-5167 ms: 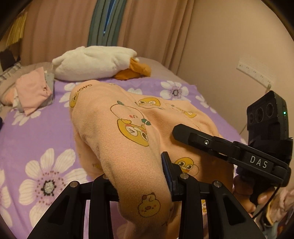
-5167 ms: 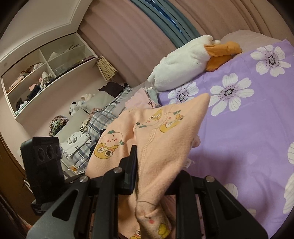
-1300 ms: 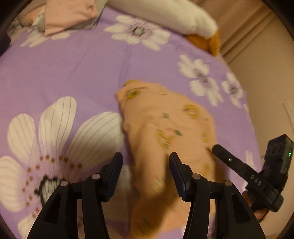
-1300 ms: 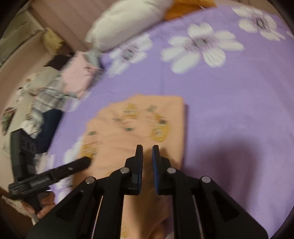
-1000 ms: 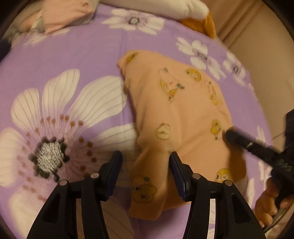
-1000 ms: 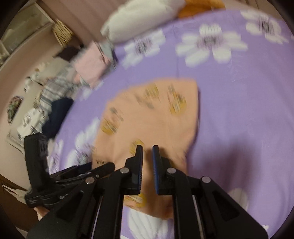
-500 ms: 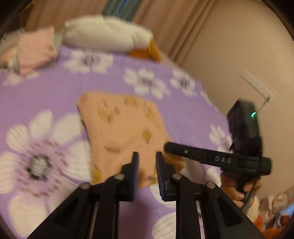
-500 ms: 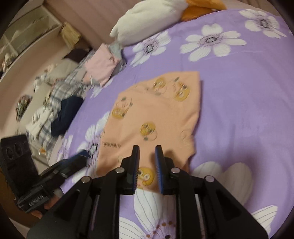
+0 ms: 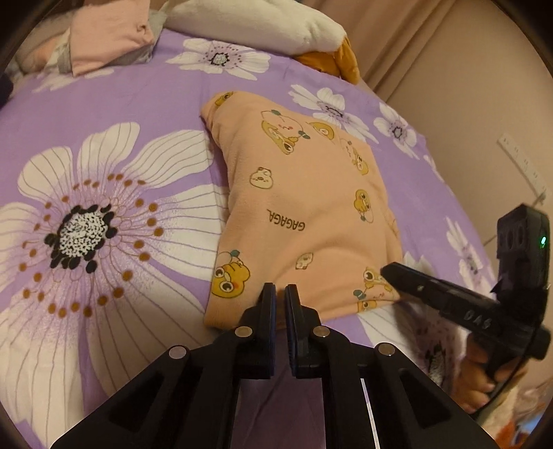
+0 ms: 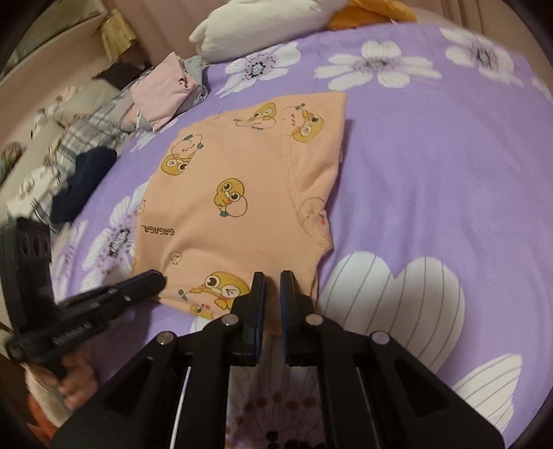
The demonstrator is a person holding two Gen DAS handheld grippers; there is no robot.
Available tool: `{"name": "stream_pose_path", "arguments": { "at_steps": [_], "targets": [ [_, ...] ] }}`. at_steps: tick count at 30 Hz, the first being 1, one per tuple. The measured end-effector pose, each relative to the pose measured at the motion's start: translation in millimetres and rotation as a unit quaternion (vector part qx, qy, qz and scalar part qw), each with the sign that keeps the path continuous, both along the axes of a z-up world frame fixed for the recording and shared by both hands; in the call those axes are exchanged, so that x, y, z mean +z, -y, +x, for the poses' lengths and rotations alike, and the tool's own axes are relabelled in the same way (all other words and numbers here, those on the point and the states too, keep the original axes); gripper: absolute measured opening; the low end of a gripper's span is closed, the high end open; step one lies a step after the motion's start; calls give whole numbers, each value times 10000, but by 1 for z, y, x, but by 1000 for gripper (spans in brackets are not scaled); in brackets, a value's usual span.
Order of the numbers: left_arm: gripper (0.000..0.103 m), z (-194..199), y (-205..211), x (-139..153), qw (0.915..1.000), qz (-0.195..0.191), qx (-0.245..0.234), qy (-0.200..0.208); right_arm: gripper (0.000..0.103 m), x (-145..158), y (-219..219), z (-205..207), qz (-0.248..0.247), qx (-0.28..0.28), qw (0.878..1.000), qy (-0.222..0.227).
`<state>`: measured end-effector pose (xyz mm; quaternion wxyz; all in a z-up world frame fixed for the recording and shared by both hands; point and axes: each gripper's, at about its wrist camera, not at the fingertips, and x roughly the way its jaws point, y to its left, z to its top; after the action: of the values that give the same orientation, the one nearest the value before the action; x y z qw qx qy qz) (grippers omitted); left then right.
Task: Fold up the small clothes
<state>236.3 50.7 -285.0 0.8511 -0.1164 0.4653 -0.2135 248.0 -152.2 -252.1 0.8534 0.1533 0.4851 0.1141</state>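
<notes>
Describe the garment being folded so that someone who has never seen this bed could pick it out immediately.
On the purple bedspread with big white flowers, look in the middle, below the white stuffed toy. The peach garment lies flat there, apart from the pink folded clothes near the pillows. Only it has yellow cartoon ducks and the word GAGAGA.

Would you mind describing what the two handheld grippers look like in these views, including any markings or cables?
Both the left gripper and the right gripper are matte black, with flat parallel fingers carrying blue pads, angular linkage arms and round silver pivot pins. Seen from the left, the right unit bears white lettering, a boxy black module with a green light, and a thin dark cable. No sleeves are visible.
</notes>
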Motion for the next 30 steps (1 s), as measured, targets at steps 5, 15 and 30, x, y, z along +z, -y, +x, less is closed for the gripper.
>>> {"name": "stream_pose_path", "arguments": {
  "at_steps": [5, 15, 30],
  "targets": [
    [11, -15, 0, 11, 10000, 11, -66, -18, 20, 12, -7, -12, 559, 395, 9973, 250],
    [11, -19, -8, 6, 9998, 23, -220, 1, 17, -12, -8, -6, 990, 334, 9945, 41],
    [11, -22, -10, 19, 9999, 74, 18, -143, 23, 1, -4, -6, 1246, 112, 9921, -8]
  ]
}}
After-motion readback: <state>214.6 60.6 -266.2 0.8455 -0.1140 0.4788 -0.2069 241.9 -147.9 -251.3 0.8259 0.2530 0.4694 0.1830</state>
